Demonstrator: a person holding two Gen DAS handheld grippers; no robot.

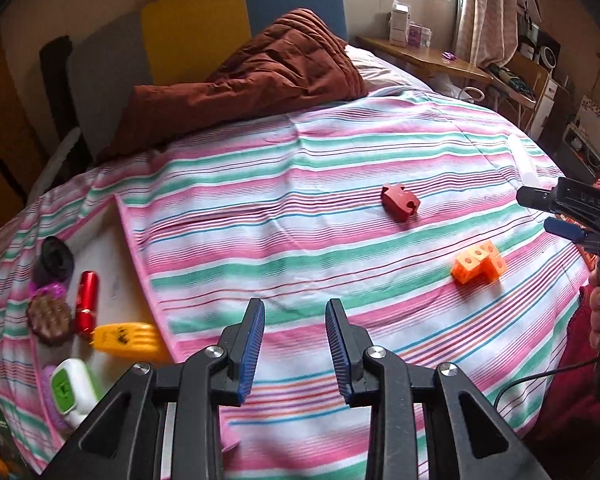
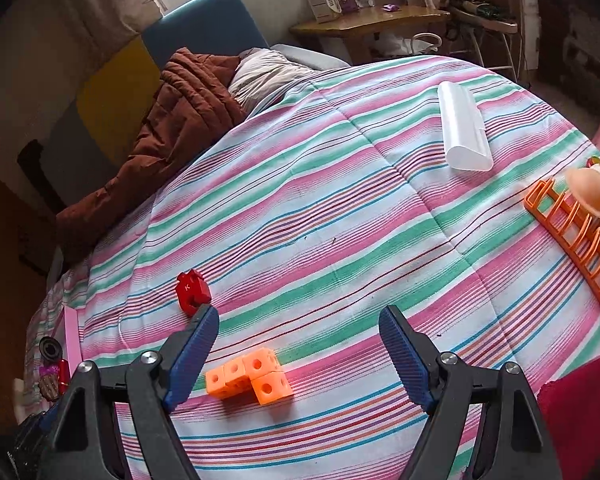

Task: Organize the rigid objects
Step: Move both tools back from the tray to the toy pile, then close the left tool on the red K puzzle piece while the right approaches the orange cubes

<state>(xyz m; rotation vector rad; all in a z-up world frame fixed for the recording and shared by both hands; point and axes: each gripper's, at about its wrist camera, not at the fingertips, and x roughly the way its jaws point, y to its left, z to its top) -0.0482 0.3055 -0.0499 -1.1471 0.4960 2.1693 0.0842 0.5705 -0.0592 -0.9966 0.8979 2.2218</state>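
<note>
Your right gripper stands wide and empty, and the orange cube cluster lies on the striped sheet directly between its fingers, a little toward the left one. The long axis of the cluster runs across the opening, from finger to finger, so the jaws would meet its two ends (I judge a small turn of the wrist may give a better hold). Your left gripper is narrow, with nothing between its pads, and the same cluster lies farther from it, ahead and to its right. So the right hand is the nearer one.

Beyond the cluster, the red puzzle block rests just behind the tip of the right gripper's left finger. Farther still, at the right side, an orange rack lies on the sheet, and a white case lies well apart. I see no real container; a group of small objects, among them a yellow fork, lies together at the left edge.
</note>
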